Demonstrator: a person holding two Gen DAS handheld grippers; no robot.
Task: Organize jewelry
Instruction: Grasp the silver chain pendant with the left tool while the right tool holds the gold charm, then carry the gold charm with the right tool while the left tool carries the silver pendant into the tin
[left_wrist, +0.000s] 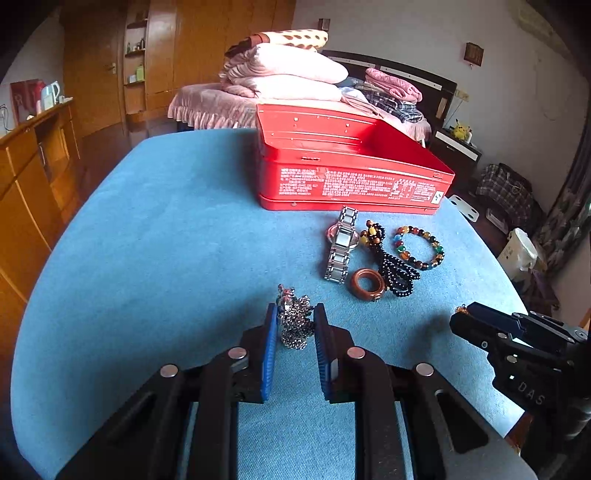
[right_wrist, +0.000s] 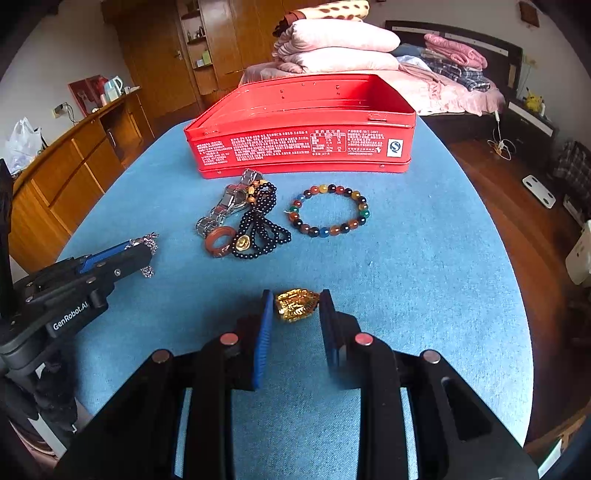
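Clearly, the left gripper (left_wrist: 295, 325) was clenched on a silver chain necklace (left_wrist: 293, 321), its blue pads pressing the tangled links from both sides near the bottom centre of the left wrist view; part of the chain hung below the fingertips. The right gripper (right_wrist: 295, 306) was likewise grasping a gold ornament (right_wrist: 295, 304), which sat squeezed between its pads at the lower centre of the right wrist view. Both worked over a blue cloth-covered table (right_wrist: 424, 277). Toward the upper middle of that view stood an open red tin box (right_wrist: 303, 144), its printed wall facing the camera. Just in front of the box lay the remaining jewelry: a silver metal watch (right_wrist: 225, 206), a brown ring (right_wrist: 221, 240) touching the watch's lower end, a black bead string (right_wrist: 260, 230) lying against them, and, slightly apart to the right, a multicoloured bead bracelet (right_wrist: 328, 210). A bed with folded pink quilts (right_wrist: 332, 44) filled the upper background.
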